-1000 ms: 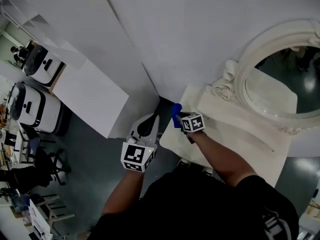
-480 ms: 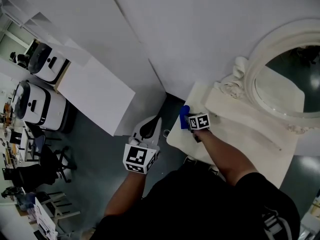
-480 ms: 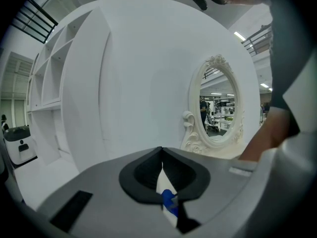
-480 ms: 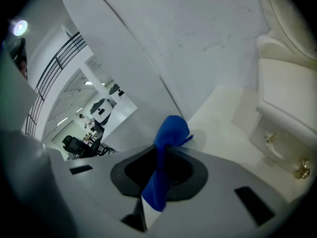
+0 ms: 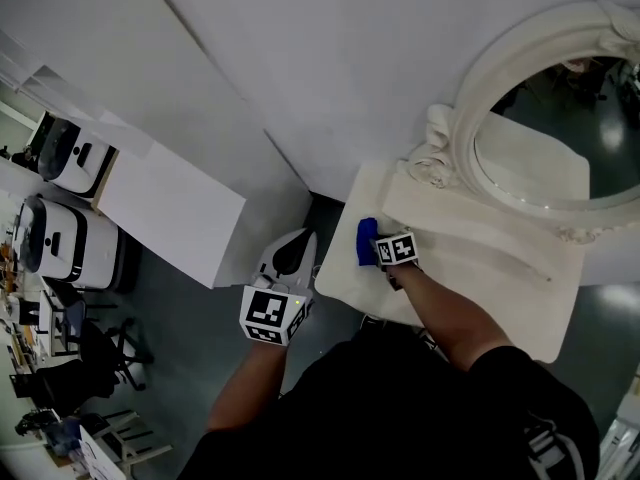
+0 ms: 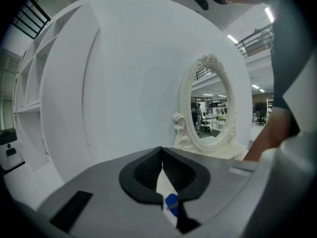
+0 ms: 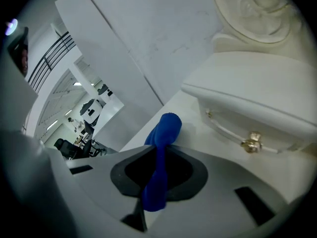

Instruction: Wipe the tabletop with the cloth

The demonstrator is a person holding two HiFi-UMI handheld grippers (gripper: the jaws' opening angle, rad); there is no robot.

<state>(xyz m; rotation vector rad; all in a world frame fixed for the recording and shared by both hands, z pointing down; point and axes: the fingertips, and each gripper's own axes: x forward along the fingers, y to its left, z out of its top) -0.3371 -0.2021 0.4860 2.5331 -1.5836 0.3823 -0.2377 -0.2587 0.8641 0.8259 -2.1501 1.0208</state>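
My right claw is clamped on the blue cloth at the tabletop corner. My left claw is pinched together with nothing in it, off to the side.

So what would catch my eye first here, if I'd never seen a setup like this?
Probably the bright blue cloth, pinched in the right claw near the left edge of the cream tabletop. Next comes the ornate white oval mirror frame, standing at the back of that table against the wall. The left claw hangs shut and empty, off to the table's left side.
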